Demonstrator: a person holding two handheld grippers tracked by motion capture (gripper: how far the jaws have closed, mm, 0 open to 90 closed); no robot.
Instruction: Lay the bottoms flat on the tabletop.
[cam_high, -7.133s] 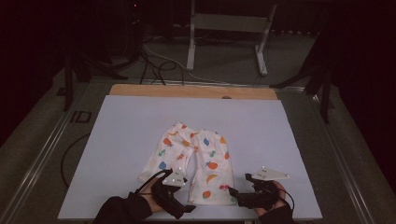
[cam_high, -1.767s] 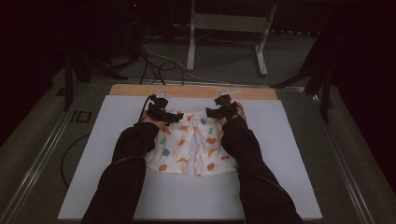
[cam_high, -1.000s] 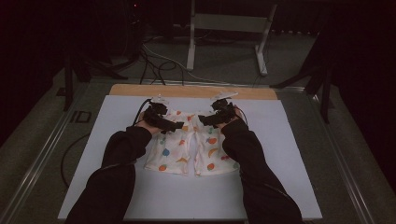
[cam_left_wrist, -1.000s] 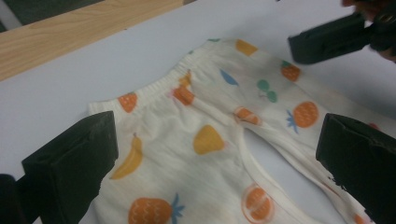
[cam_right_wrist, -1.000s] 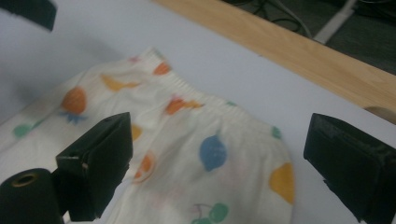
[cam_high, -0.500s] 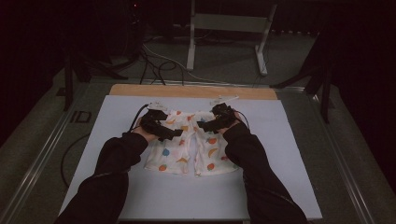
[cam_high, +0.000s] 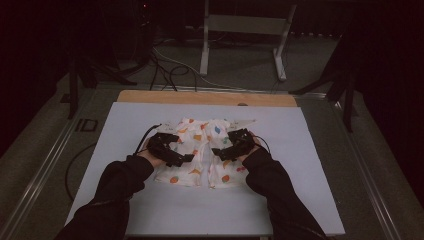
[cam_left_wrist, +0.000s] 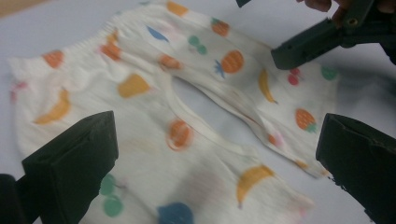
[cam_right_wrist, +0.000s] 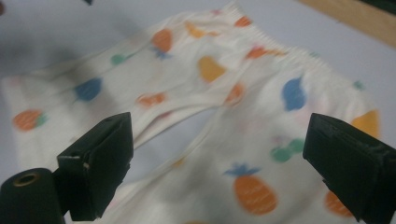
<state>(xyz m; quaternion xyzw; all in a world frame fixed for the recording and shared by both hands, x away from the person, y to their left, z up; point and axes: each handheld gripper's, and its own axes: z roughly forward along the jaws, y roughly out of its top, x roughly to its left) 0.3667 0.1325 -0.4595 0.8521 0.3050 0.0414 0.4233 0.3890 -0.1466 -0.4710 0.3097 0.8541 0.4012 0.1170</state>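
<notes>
Your fruit-print shorts (cam_high: 200, 150) lie flat on the white mat (cam_high: 310, 150), waistband at the far edge, legs toward you. Left hand-held gripper (cam_high: 185, 159) and right hand-held gripper (cam_high: 216, 151) both hover over the shorts, jaws spread, pinching nothing. Before closing, set each over one leg hem of the shorts and take both layers evenly.

The white fruit-print trousers (cam_high: 200, 150) are laid flat on the table (cam_high: 310, 150), legs folded back over the waistband.

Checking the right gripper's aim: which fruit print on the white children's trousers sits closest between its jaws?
The orange pineapple with the blue crown, low between the right gripper's open jaws; the green cherries and blue fruit lie farther up the trousers.
</notes>
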